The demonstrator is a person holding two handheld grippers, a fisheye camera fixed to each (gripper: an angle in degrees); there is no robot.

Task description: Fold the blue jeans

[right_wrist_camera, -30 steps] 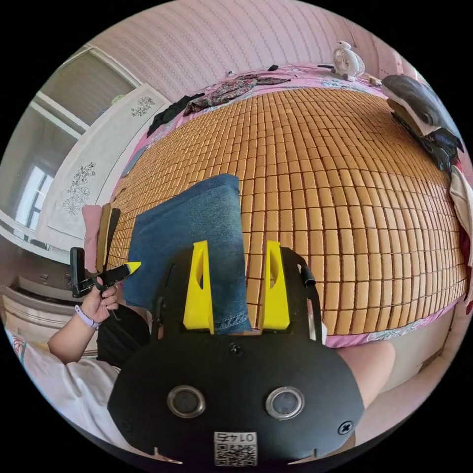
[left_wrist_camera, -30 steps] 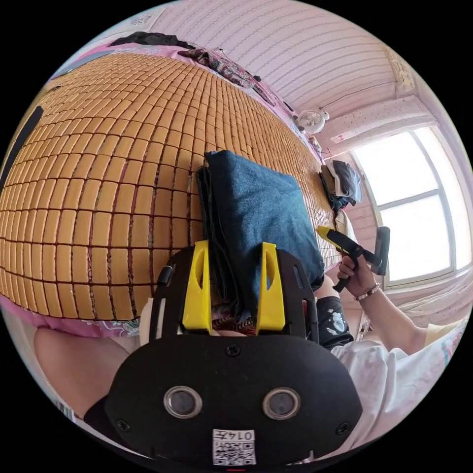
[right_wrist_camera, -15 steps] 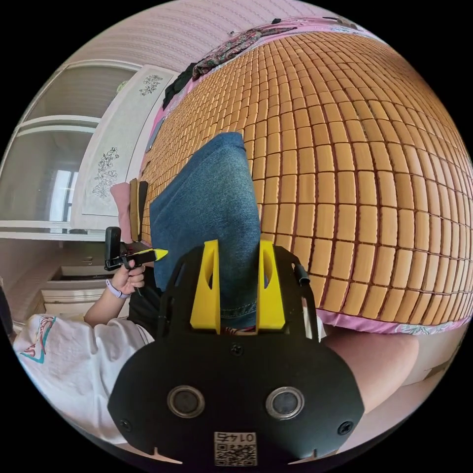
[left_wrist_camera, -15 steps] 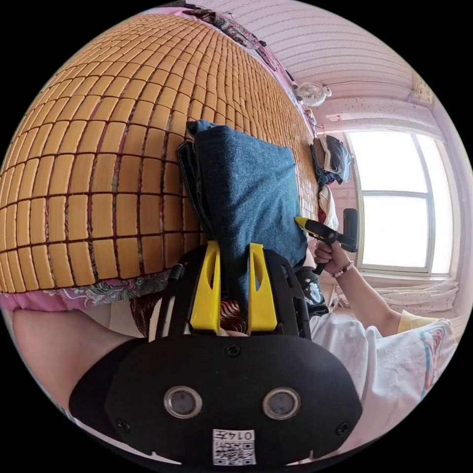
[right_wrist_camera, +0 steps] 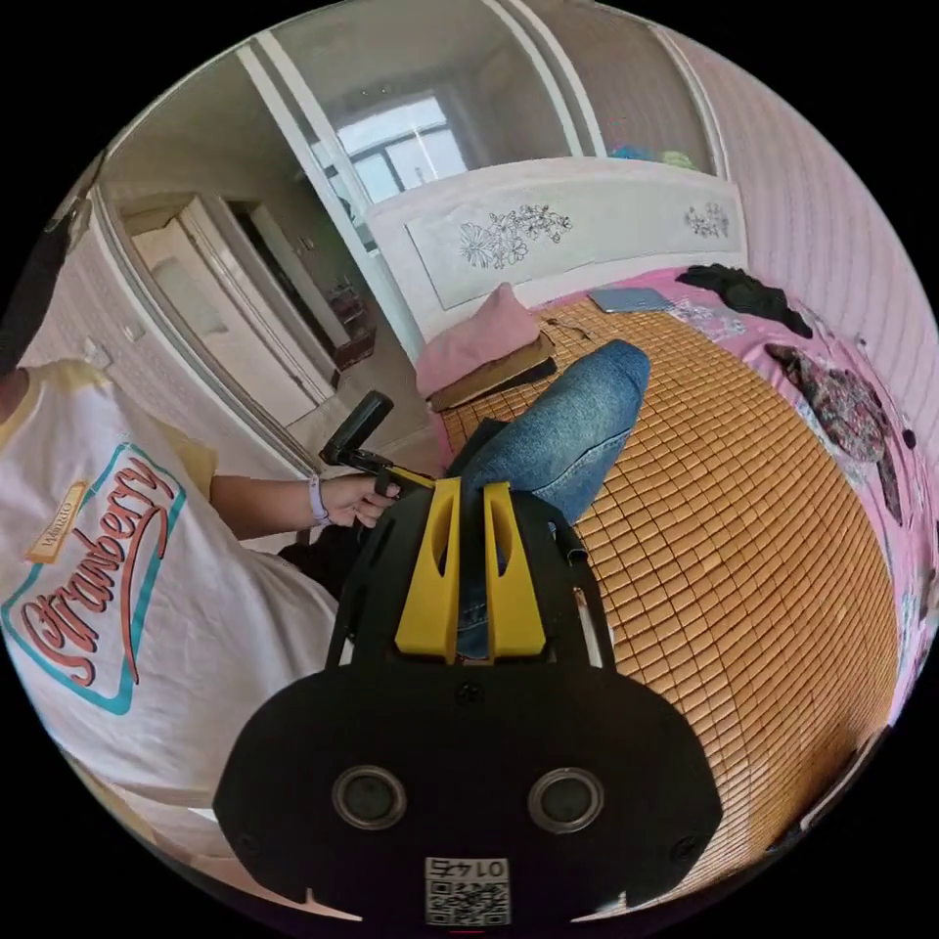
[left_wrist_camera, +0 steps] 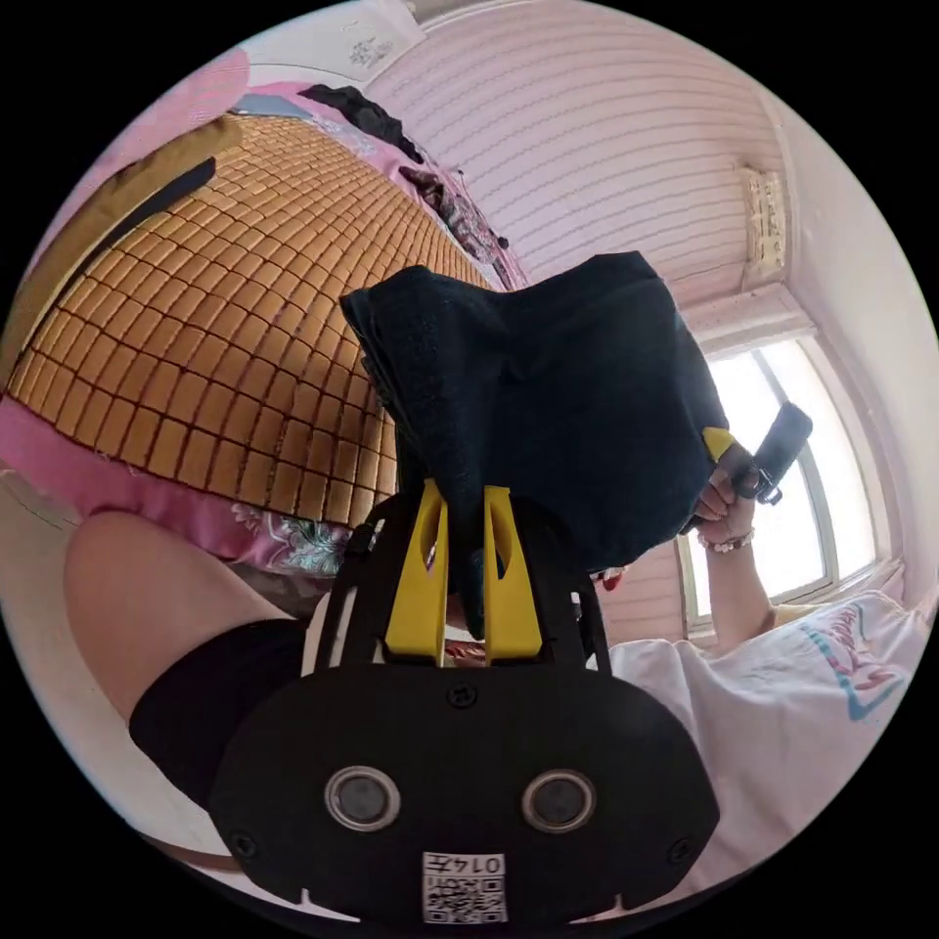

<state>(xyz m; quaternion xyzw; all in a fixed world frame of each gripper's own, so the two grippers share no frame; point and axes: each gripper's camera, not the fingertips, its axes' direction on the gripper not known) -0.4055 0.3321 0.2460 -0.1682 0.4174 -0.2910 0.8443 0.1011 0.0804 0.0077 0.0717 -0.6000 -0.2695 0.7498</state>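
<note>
The folded blue jeans (left_wrist_camera: 548, 391) hang in the air above the bamboo bed mat (left_wrist_camera: 225, 333), dark against the window light in the left gripper view. My left gripper (left_wrist_camera: 467, 509) is shut on the near edge of the bundle. In the right gripper view the jeans (right_wrist_camera: 567, 430) look light blue, and my right gripper (right_wrist_camera: 469, 514) is shut on their other near edge. The other gripper (left_wrist_camera: 743, 455) shows at the jeans' right edge in a hand (left_wrist_camera: 719, 499). In the right gripper view the left gripper (right_wrist_camera: 377, 460) sits beside the jeans.
The bamboo mat (right_wrist_camera: 743, 548) covers the bed, with a pink pillow (right_wrist_camera: 479, 337) at the headboard and dark clothes (right_wrist_camera: 831, 391) along the pink far edge. A bright window (left_wrist_camera: 812, 499) is to the right. The person's white printed shirt (right_wrist_camera: 127, 597) and a bare leg (left_wrist_camera: 147, 597) are close.
Both grippers closed fully on the jeans and lifted the folded bundle off the mat. Both cameras swung, so the headboard and wall now show.
</note>
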